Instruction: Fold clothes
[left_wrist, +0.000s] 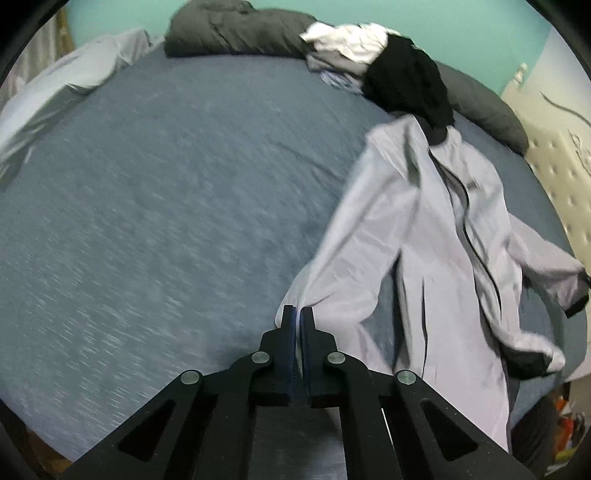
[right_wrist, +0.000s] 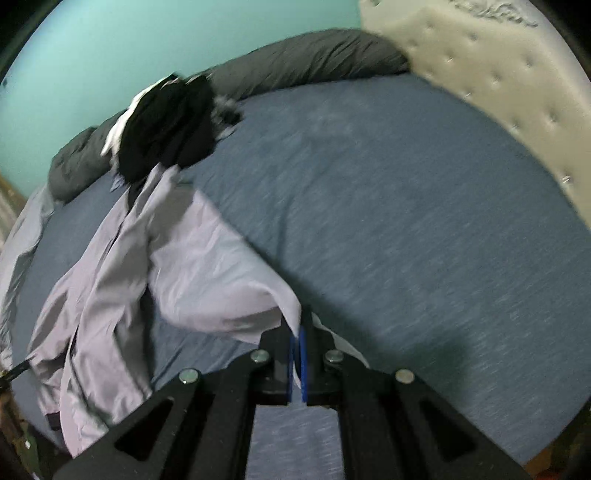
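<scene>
A pale lilac zip jacket (left_wrist: 436, 229) lies spread on the blue bed sheet (left_wrist: 166, 206), its dark-cuffed sleeves trailing to the right. My left gripper (left_wrist: 297, 314) is shut on the jacket's hem at its near left corner. In the right wrist view the same jacket (right_wrist: 155, 266) lies to the left, and my right gripper (right_wrist: 297, 325) is shut on its other hem corner, lifting the cloth a little off the sheet (right_wrist: 424, 221).
A pile of black, white and grey clothes (left_wrist: 388, 62) lies at the jacket's collar end. A dark grey duvet (left_wrist: 236, 29) runs along the far edge. Another pale garment (left_wrist: 55, 96) lies far left. A cream tufted headboard (right_wrist: 498, 74) is at the right.
</scene>
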